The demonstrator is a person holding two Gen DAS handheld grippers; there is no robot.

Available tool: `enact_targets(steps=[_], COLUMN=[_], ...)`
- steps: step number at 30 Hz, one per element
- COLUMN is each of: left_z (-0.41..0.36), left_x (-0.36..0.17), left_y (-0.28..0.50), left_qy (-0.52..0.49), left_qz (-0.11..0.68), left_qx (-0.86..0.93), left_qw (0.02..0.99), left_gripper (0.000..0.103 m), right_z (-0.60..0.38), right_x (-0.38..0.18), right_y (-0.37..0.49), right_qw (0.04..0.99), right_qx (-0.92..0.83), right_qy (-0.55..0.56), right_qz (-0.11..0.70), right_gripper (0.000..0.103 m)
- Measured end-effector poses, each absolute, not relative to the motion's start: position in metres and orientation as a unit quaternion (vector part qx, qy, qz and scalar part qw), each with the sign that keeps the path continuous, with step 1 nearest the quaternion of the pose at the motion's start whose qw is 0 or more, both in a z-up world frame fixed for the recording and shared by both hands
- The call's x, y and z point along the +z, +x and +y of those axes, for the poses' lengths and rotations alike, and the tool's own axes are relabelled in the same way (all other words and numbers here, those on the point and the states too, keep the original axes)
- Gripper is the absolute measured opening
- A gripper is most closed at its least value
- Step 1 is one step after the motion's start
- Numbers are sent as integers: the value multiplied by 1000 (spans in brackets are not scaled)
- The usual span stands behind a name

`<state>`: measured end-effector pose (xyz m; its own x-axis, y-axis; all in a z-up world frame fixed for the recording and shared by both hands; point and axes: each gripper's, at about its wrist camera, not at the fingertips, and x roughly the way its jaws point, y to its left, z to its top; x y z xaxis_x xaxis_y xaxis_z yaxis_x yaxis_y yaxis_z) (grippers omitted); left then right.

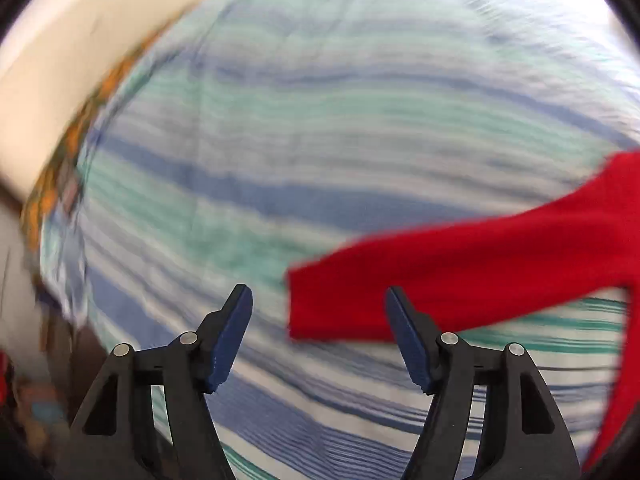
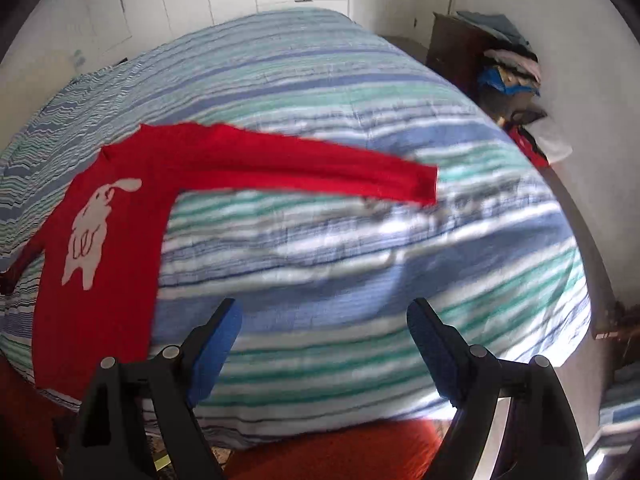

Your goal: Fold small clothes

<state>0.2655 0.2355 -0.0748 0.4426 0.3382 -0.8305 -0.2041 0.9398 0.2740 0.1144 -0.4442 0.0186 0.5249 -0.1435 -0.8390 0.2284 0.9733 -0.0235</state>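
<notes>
Blue pads line the inner faces of the left gripper [image 1: 319,300], whose black jaws stand well apart with nothing clamped between them. No earlier view is at hand, so only that open stance can be told. Just beyond its right finger lies the cuff end of a red sleeve [image 1: 460,280], spread flat across the striped bedspread [image 1: 280,140]; the cuff sits between the two fingertips in the picture but no pad presses on it. The left wrist view is heavily blurred, and an orange-patterned edge [image 1: 80,132] runs along the far left side of the bed.

The right gripper [image 2: 324,312] is likewise wide open and empty, hovering over bare blue, green and white stripes. To its left the red sweater [image 2: 112,248] lies flat on the bed, a white rabbit figure [image 2: 92,228] on its front, one long sleeve stretched out to the right. A pile of clothes [image 2: 508,68] sits by the far wall.
</notes>
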Motion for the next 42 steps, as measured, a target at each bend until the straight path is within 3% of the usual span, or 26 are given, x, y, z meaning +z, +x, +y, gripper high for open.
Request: enact_targets(steps=[2, 4, 6, 14, 19, 26, 27, 29, 30, 31, 32, 36, 42], left_z=[202, 167, 127, 14, -13, -39, -43, -49, -50, -49, -49, -43, -39], left_x=[-47, -34, -34, -104, -122, -142, -144, -153, -157, -157, -152, -129, -128], left_y=[281, 305, 334, 450, 479, 471, 468, 463, 462, 463, 461, 455, 465], left_qy=[49, 31, 31, 90, 131, 183, 192, 213, 212, 206, 204, 208, 192], left_qz=[491, 490, 487, 530, 541, 561, 563, 572, 581, 582, 568, 499, 479], left_qx=[62, -28, -93, -163, -210, -279, -288, -284, -274, -265, -253, -168, -113], left_qw=[868, 871, 868, 827, 804, 757, 751, 740, 736, 741, 756, 824, 849], left_gripper=[73, 90, 95, 88, 88, 83, 74, 38, 6, 6, 5, 3, 3], right_z=[-445, -441, -433, -374, -330, -313, -311, -306, -303, -299, -297, -287, -267], right_x=[49, 67, 70, -20, -83, -121, -124, -128, -130, -130, -129, -114, -109], right_y=[151, 199, 255, 434, 497, 539, 541, 541, 540, 538, 537, 523, 518], right_qw=[888, 892, 884, 834, 803, 773, 770, 760, 755, 754, 756, 786, 824], right_qx=[-68, -17, 46, 165, 198, 236, 240, 258, 264, 263, 259, 213, 121], right_qy=[10, -9, -14, -6, -33, -29, -33, -29, -31, -46, -59, -126, -224], right_qz=[455, 451, 465, 527, 561, 588, 591, 596, 600, 600, 598, 566, 506], right_gripper=[85, 90, 91, 91, 90, 86, 84, 70, 48, 13, 7, 5, 4])
